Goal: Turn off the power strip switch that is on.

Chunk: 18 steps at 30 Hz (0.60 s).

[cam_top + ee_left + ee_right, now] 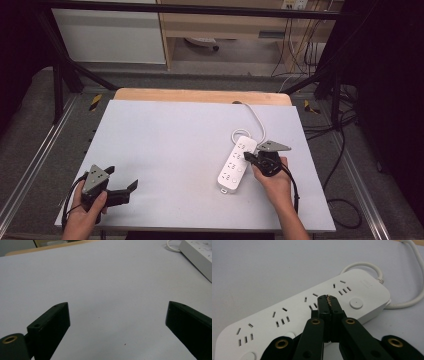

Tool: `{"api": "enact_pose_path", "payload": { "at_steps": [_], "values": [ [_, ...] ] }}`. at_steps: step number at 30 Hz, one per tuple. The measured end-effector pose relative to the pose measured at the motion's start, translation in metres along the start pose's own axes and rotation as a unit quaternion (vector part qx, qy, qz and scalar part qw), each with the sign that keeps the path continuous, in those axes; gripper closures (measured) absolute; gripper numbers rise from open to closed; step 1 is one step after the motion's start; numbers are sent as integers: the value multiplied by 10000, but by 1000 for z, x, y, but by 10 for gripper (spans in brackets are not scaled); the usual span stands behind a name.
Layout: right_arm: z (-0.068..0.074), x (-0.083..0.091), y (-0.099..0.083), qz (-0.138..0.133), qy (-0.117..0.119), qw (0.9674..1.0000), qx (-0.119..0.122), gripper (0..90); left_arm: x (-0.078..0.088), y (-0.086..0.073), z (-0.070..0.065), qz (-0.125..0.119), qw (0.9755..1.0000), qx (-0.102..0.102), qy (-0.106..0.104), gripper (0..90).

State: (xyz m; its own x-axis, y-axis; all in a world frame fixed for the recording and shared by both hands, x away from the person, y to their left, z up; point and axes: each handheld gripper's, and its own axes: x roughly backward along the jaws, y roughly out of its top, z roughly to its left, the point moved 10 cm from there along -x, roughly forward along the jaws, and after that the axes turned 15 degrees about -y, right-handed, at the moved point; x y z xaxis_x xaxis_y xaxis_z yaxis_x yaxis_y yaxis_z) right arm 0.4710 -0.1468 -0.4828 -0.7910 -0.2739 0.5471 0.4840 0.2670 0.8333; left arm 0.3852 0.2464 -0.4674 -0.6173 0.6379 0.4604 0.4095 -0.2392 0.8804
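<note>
A white power strip (236,163) with several sockets lies on the grey table mat, its white cable (256,120) looping off toward the table's far edge. My right gripper (247,156) hovers over the strip from its right side, jaws shut with nothing between them; in the right gripper view its tips (328,300) sit just above the strip (287,315) near a round white button (356,303). My left gripper (122,182) rests at the near left of the table, jaws wide open over bare mat (117,312). The strip's corner (200,255) shows far off in the left gripper view.
The grey mat (170,145) covers a wooden table whose far edge (200,95) shows. Black frame bars stand around the table, and cables hang over the floor at the right (340,150). Shelving stands beyond the table.
</note>
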Motion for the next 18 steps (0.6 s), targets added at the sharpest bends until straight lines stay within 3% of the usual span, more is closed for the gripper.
{"api": "enact_pose_path", "payload": {
  "at_steps": [8, 18],
  "values": [
    [-1, 3, 3, -55, 36, 9999, -89, 900, 0, 0, 0, -6, 10000, 6, 4, 54],
    [-1, 8, 9, -213, 94, 9996, -153, 812, 0, 0, 1, -9, 10000, 33, 18, 54]
  ]
}}
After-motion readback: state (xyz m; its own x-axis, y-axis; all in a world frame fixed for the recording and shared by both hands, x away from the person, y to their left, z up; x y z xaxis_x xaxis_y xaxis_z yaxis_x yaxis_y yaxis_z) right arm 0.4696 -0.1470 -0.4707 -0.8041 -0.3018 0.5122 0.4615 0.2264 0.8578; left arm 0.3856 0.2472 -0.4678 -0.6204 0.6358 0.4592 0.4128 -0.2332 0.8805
